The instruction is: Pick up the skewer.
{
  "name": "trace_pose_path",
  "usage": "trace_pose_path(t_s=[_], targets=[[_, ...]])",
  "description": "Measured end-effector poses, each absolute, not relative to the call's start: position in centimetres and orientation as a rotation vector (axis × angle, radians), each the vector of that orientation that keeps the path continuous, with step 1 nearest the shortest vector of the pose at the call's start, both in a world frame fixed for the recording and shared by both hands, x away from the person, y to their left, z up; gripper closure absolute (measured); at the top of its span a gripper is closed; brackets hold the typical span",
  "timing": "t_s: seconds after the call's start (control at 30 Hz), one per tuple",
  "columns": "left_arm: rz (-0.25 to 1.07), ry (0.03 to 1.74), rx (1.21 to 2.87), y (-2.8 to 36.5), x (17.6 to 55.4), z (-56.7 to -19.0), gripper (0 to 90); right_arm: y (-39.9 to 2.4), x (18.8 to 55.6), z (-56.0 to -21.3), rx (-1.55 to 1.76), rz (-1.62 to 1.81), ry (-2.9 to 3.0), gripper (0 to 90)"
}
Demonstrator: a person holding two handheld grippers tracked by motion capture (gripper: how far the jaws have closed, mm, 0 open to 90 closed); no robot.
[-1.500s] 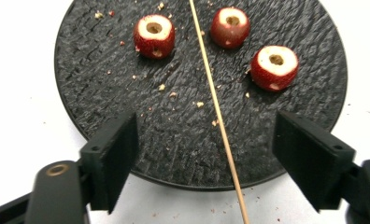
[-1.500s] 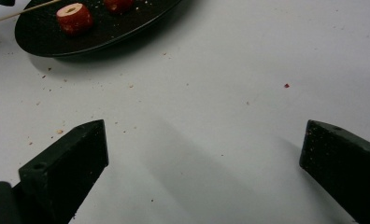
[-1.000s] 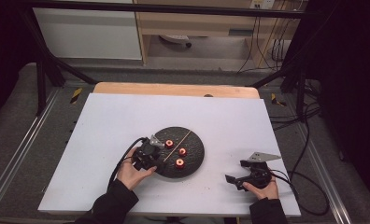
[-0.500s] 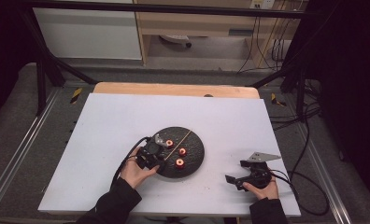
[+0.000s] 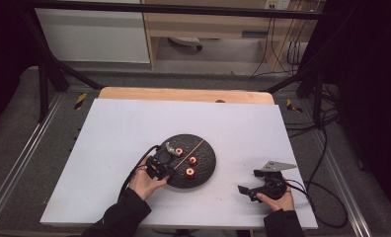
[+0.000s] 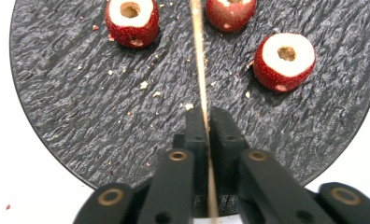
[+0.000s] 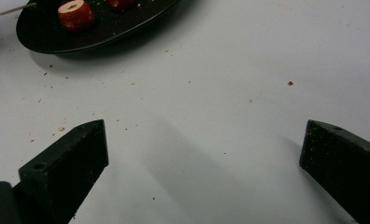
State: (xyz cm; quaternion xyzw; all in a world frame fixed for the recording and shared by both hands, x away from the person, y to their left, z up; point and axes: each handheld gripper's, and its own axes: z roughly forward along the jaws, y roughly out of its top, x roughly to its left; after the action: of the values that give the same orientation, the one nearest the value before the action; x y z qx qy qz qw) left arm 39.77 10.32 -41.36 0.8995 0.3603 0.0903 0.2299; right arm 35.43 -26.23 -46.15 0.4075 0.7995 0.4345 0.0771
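Left gripper point(image 6: 207, 122) had just closed, pinching the thin wooden skewer point(image 6: 198, 60) low in frame — I wanted it steady above the round black slate plate point(image 6: 80, 102) for threading cored red fruit pieces point(image 6: 286, 60).

Counts on the tabletop point(image 5: 109, 148)
One dark round plate point(image 5: 206, 170) carries three red cored fruit pieces point(image 5: 190, 172) and one thin wooden skewer point(image 5: 191, 150); two claws: left claw point(image 5: 168, 154), right claw point(image 5: 248, 191).
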Motion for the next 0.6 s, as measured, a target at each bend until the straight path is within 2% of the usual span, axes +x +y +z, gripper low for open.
trace_pose_path(t_s=[0.6], targets=[[0.279,0.995,2.359,12.2,38.9,-40.5,88.3,-26.3,35.4,-46.1,1.220,1.299,2.389,1.7]])
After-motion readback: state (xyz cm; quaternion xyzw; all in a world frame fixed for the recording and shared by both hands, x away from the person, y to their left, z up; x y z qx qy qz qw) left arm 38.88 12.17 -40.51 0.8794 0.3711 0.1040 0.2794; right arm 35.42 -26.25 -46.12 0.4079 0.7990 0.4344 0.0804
